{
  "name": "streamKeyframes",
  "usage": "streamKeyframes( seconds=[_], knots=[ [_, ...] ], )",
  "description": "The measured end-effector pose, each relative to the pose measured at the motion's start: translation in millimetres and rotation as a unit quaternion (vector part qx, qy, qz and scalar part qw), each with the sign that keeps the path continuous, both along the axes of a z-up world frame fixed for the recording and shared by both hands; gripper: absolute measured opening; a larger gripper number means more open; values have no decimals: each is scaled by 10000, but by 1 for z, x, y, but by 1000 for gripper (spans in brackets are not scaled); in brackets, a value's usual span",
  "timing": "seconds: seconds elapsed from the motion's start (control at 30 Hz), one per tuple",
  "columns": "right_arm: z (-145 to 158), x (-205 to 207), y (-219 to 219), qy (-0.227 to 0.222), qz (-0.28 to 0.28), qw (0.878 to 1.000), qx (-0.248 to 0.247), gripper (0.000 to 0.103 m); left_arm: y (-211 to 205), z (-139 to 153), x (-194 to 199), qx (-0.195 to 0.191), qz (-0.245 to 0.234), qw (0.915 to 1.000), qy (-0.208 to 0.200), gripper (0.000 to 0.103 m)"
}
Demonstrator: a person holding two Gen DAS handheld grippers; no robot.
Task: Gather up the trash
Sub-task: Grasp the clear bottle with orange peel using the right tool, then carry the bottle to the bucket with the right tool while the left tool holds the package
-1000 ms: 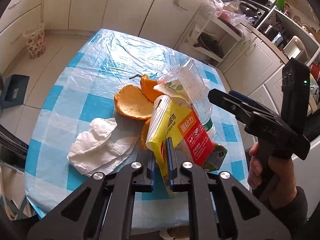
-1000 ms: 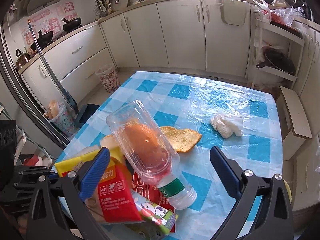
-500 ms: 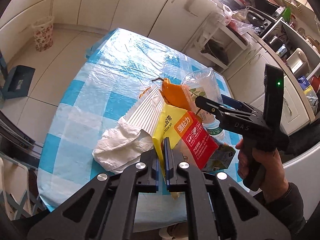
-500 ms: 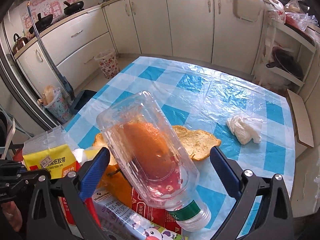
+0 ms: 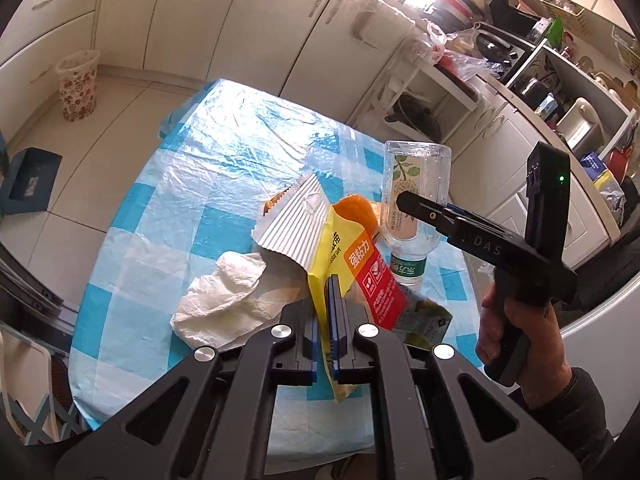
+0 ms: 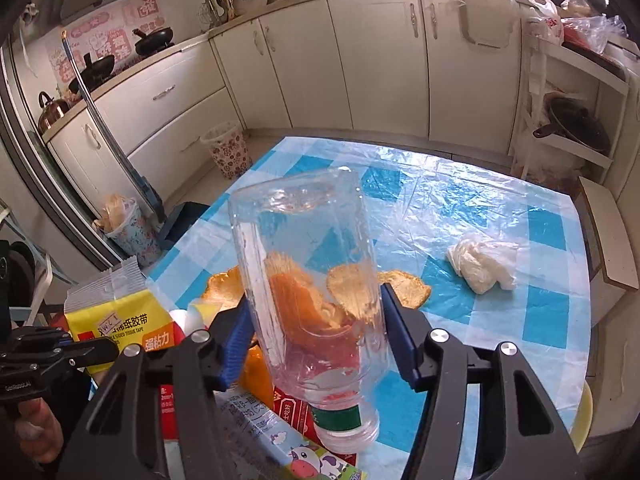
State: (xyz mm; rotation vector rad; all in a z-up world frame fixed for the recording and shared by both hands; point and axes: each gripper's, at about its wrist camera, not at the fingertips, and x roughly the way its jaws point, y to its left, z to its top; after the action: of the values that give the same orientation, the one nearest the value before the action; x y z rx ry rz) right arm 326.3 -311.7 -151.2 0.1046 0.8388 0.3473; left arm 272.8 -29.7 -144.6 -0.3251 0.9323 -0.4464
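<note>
Left tongs (image 5: pixel 325 300): closed tight on the lower edge of the yellow-and-red packet (image 5: pixel 352 264), which stands up from the grip above the near part of the table (image 5: pixel 224 160); its silver crimped top fans out to the left.

Right tongs (image 6: pixel 316 332): partly closed, blue pads touching both sides of the clear bottle (image 6: pixel 308 280). Bottle is nearly upright and inverted, green-labelled neck down near the table.

Orange peel (image 6: pixel 404 286): pieces on the table behind the bottle, partly seen through it; one piece (image 5: pixel 356 210) sits between packet and bottle.

Tissue (image 5: pixel 224 300): crumpled, white, on the table left of the packet, near edge.

Milk carton (image 6: pixel 280 436): lying flat at the near edge, beneath the bottle.

Bin (image 5: pixel 78 84): patterned, on the floor far left, well apart from the table.
</note>
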Motion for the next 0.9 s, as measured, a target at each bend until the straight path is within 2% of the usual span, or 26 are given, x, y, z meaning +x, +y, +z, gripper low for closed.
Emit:
streamKeyframes(
  seconds=[0.23,0.4,0.9],
  knots=[
    [15,-15,-21,-300,-181,9993,144,56,-12,20,-12,-315,-161,9984,-447,5],
    [24,-26,-29,-474,-268,9985,2,55,-20,25,-18,-445,-300,9970,-552,5],
    [35,-66,-74,-846,-670,9931,-464,55,-69,41,-31,-440,-749,9933,-762,5]
  ],
)
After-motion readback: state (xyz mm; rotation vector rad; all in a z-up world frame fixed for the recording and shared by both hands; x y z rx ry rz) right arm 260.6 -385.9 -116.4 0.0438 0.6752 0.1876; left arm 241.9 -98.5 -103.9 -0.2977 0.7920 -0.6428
